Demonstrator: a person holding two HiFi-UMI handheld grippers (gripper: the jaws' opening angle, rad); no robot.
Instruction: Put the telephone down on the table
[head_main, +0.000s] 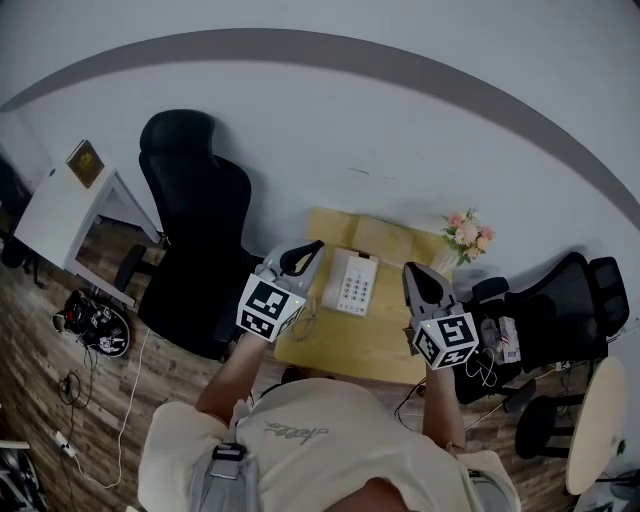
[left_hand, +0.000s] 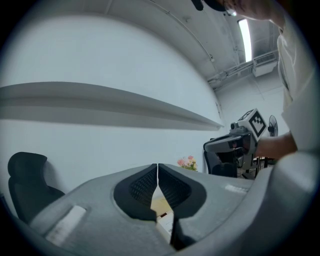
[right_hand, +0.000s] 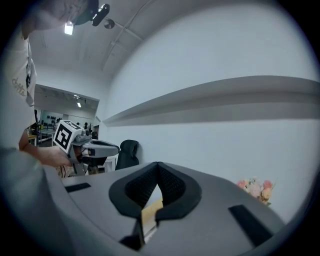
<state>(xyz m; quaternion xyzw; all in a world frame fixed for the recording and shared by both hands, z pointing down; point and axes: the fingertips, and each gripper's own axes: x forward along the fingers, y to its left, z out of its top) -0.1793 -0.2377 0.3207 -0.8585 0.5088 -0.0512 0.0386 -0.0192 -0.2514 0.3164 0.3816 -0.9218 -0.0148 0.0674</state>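
Two grippers: the left gripper and the right gripper, both grey with black ribbed pads and a black-and-white marker cube, were held one in each hand above the table and pointed at the wall.
Left tongs: closed tip to tip in the left gripper view, with nothing gripped between them.
Right tongs: likewise closed and empty in the right gripper view.
Telephone: the white push-button telephone lay flat on the table with its keypad up, between the two grippers and nearer the left one. Neither gripper held it.
Table: the small yellow wooden table stood against the wall, directly in front of the person.
Flowers: the pink flowers stood at the table's far right corner, beside the wall.
Chairs: a black high-backed office chair stood left of the table, and a second black office chair stood right of it.
Desk: the white desk was at the far left, with a brown book on its top.
Floor: a tangle of black cables lay on the wood-plank floor below the desk.
Wall: the pale wall was crossed by a grey band.
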